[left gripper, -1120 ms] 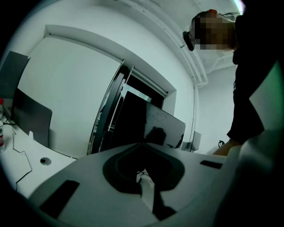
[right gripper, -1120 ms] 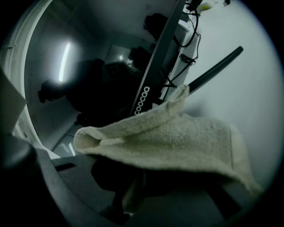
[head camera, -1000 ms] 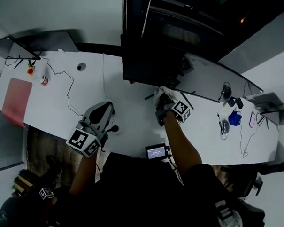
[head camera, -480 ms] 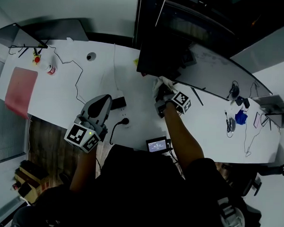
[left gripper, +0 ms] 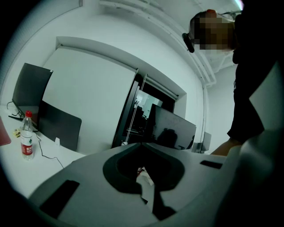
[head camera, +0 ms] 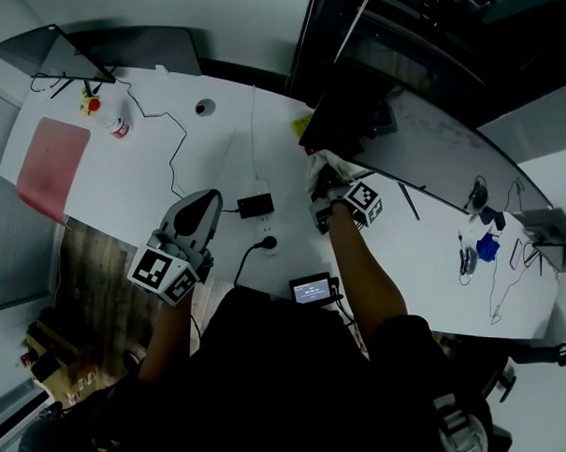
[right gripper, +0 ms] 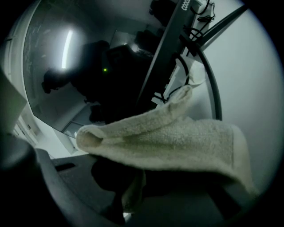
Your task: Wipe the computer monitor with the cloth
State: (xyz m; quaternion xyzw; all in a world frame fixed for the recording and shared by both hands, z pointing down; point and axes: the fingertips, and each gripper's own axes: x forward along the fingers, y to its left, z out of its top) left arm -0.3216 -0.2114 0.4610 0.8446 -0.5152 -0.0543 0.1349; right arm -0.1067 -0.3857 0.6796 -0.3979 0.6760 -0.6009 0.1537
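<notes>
Computer monitor (right gripper: pixel 57 57), a dark glossy flat panel, fills the upper left of the right gripper view, its screen mirroring a strip of light. In the head view the white desk (head camera: pixel 153 196) carries, from the left, a red mat (head camera: pixel 52 163) and a clear red-capped bottle (head camera: pixel 119 127). The left gripper (head camera: pixel 202 203) sits at lower left, jaws together on nothing, well apart from the work. At centre, the right gripper (head camera: pixel 327 185) is clamped on a folded cream terry cloth (head camera: pixel 321 164), held at the screen's lower edge beside the stand. Wiping looks barely under way. No cleaned area can be told apart, and most of the screen is probably left to cover.
</notes>
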